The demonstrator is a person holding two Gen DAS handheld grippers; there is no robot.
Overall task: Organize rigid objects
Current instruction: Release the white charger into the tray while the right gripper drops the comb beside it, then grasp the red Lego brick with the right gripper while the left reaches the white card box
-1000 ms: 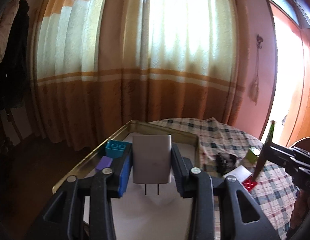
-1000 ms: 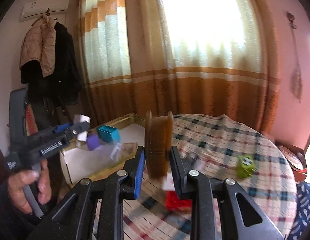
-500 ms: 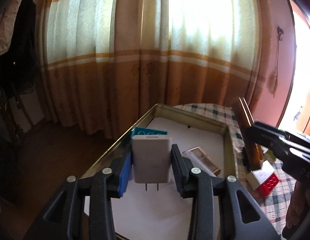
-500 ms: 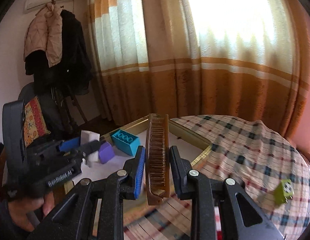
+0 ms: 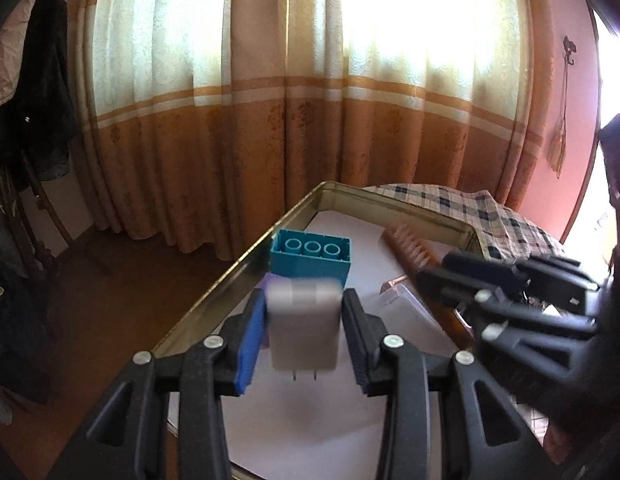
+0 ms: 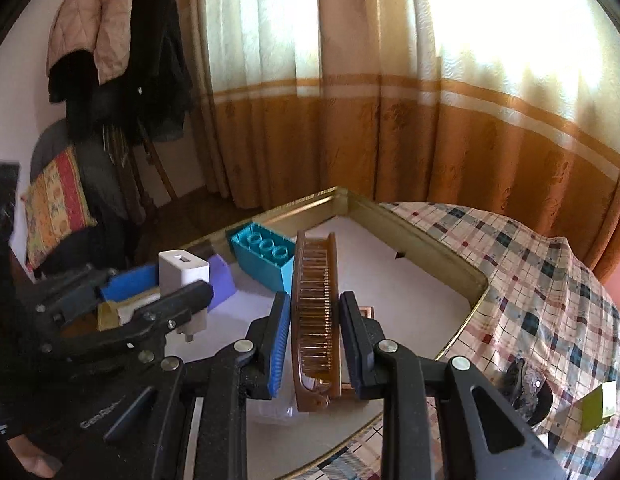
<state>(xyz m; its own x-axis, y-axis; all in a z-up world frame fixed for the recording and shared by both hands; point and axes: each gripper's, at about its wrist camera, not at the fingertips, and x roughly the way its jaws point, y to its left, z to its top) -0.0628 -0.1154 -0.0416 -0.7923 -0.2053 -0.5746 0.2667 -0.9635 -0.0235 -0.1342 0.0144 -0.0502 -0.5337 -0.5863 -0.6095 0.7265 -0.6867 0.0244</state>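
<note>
My left gripper [image 5: 304, 328] is shut on a white plug adapter [image 5: 304, 328], prongs down, held above the gold tray [image 5: 393, 200]. It also shows in the right wrist view [image 6: 184, 276]. My right gripper [image 6: 314, 328] is shut on a brown comb [image 6: 313, 312], held on edge over the tray's [image 6: 429, 248] white lining. In the left wrist view the comb [image 5: 409, 250] sticks out of the right gripper [image 5: 461, 284]. A teal brick [image 5: 310, 258] and a purple block [image 6: 222, 280] lie in the tray.
A clear case with a copper rim [image 5: 405, 304] lies in the tray. On the plaid tablecloth [image 6: 549, 280] sit a dark object [image 6: 525, 388] and a green block [image 6: 597, 406]. Curtains hang behind; coats and a cushioned chair stand at left.
Both grippers have moved in over the tray and lower, closer together. The comb has gone from above the cloth to over the tray lining. Both grips are unchanged.
</note>
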